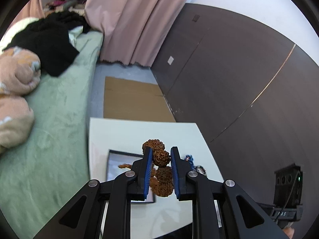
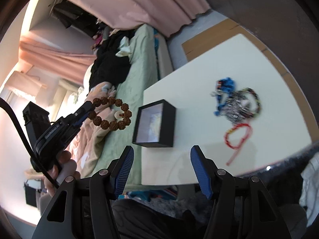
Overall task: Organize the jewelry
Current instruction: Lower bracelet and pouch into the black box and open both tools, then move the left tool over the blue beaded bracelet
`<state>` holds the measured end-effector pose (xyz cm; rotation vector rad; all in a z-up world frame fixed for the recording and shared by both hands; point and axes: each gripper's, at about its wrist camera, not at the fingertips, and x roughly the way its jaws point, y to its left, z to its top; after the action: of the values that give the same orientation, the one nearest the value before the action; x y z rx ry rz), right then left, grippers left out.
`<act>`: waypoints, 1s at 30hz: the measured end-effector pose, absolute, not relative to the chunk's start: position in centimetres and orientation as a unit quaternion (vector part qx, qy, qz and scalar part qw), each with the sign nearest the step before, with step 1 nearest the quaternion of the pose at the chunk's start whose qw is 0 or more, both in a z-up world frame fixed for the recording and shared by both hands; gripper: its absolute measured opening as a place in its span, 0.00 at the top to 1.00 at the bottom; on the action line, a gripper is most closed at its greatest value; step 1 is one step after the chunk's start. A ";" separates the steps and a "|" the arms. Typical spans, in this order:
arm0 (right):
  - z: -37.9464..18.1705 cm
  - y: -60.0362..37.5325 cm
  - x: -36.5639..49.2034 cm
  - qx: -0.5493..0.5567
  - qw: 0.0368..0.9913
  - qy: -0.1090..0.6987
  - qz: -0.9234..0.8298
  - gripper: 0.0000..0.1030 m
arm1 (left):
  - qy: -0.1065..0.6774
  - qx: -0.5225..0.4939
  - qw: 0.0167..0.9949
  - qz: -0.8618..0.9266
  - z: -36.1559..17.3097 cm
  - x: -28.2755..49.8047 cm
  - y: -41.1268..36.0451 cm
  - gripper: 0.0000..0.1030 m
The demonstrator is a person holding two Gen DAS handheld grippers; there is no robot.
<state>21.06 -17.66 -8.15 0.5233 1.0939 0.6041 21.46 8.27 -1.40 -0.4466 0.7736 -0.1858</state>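
Two cameras split the story between them. The left wrist view shows the left gripper (image 1: 161, 160) with its ribbed blue pads pinching a brown bead bracelet (image 1: 161, 158): knobbly, walnut-like beads are stacked between the fingers, one bulging past the tips at 12 o'clock. Only the right wrist view reveals the whole loop of the bracelet (image 2: 111, 113), a ring of rough round beads with a pale bead at its 3 o'clock side. There it hangs from the left gripper (image 2: 87, 107) in the air over the bed (image 2: 143, 59), at 9 o'clock from the black box (image 2: 154, 123).

The right gripper (image 2: 161, 169) stands spread wide with nothing between its blue pads, down at 6 o'clock.

The box is square and open-topped with a pale lining, and it sits on the white table (image 2: 199, 139) near its bed-side edge. At 3 o'clock from the box, well apart, lies a blurred heap: blue beaded strands (image 2: 225, 87), a dark speckled bangle (image 2: 253, 99) and a thin red cord loop (image 2: 237, 137). The left wrist view catches only slivers of that heap beside its right finger.
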 end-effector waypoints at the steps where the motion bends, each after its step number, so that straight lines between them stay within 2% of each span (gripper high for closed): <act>1: -8.2 -17.9 20.8 0.244 0.780 0.507 0.276 0.42 | 0.377 -0.220 0.895 -0.092 -1.8 21.7 8.0 0.81; 11: -8.3 -23.5 18.8 0.278 0.787 0.490 0.251 0.42 | 0.419 -0.190 0.887 -0.040 -5.6 24.5 6.3 0.81; 12: -8.6 -23.8 18.7 0.282 0.787 0.490 0.249 0.42 | 0.425 -0.203 0.881 -0.037 -6.2 24.6 6.6 0.79; 13: -8.8 -24.2 18.7 0.287 0.785 0.490 0.249 0.42 | 0.435 -0.217 0.873 -0.038 -6.9 24.8 6.9 0.71; 14: -8.9 -24.4 18.7 0.290 0.784 0.489 0.249 0.42 | 0.452 -0.228 0.862 -0.036 -7.9 24.9 7.2 0.56; 16: -9.4 -24.6 18.8 0.295 0.782 0.488 0.250 0.42 | 0.462 -0.229 0.856 -0.024 -8.6 24.3 7.4 0.44; 27: -10.9 -24.1 20.6 0.304 0.781 0.486 0.248 0.42 | 0.448 -0.231 0.864 -0.013 -7.7 18.5 7.7 0.43; 28: -11.0 -24.2 20.8 0.306 0.781 0.486 0.244 0.42 | 0.447 -0.231 0.864 -0.016 -7.6 18.1 7.5 0.42; 30: -11.3 -24.6 21.3 0.312 0.782 0.487 0.233 0.42 | 0.444 -0.234 0.865 -0.021 -7.4 17.7 7.3 0.33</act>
<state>21.29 -24.58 -11.28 0.6727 1.0518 0.5026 17.72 7.33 -7.44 -0.4905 0.9300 -0.0437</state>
